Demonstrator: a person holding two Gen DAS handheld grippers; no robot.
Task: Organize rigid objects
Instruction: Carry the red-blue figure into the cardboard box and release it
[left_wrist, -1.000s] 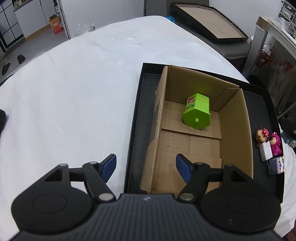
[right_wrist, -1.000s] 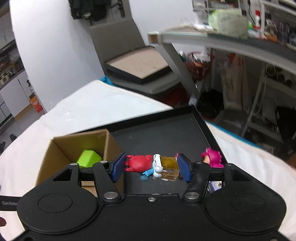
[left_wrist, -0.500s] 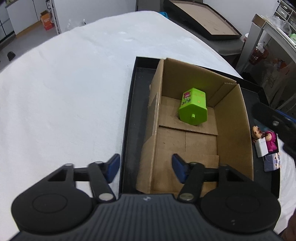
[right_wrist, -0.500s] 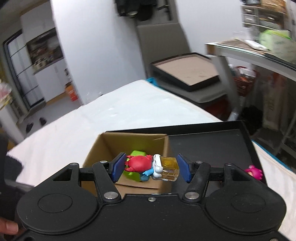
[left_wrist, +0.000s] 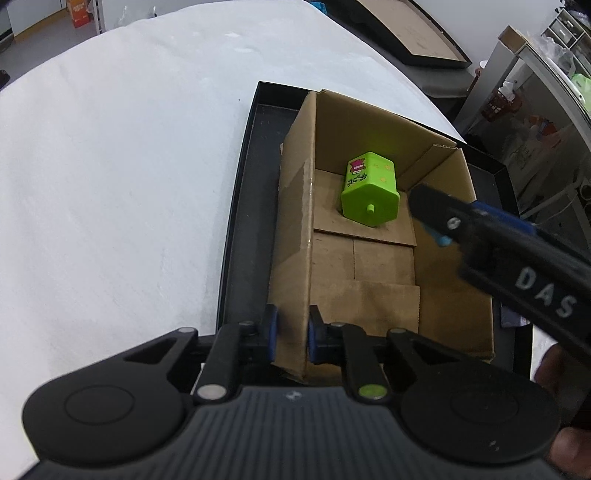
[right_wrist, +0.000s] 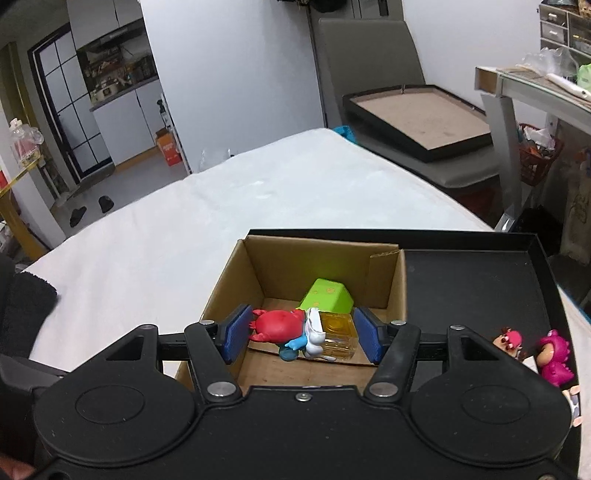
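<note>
An open cardboard box (left_wrist: 295, 221) stands in a black tray (left_wrist: 240, 229) on a white-covered table. A lime-green block toy (left_wrist: 369, 195) lies on its side at the box's far end. My left gripper (left_wrist: 292, 334) is closing, its blue pads pressed on the box's near left wall. My right gripper (right_wrist: 301, 334) hovers over the near part of the box (right_wrist: 321, 258), shut on a red crab figure (right_wrist: 280, 325) with a clear yellow base (right_wrist: 338, 328). The green toy (right_wrist: 327, 295) lies just beyond it. In the left wrist view the right gripper (left_wrist: 439, 229) reaches in from the right.
Two small figurines, one red-haired (right_wrist: 509, 339) and one pink (right_wrist: 554, 354), stand in the tray (right_wrist: 472, 280) right of the box. A chair bearing a framed board (right_wrist: 417, 118) and a glass desk (right_wrist: 535, 92) stand beyond the white table (right_wrist: 221, 206). A dark sleeve (right_wrist: 22, 306) lies at the left.
My left gripper went from wide open to shut on the box's left wall. My right gripper carried the crab figure leftward from over the tray to over the box.
</note>
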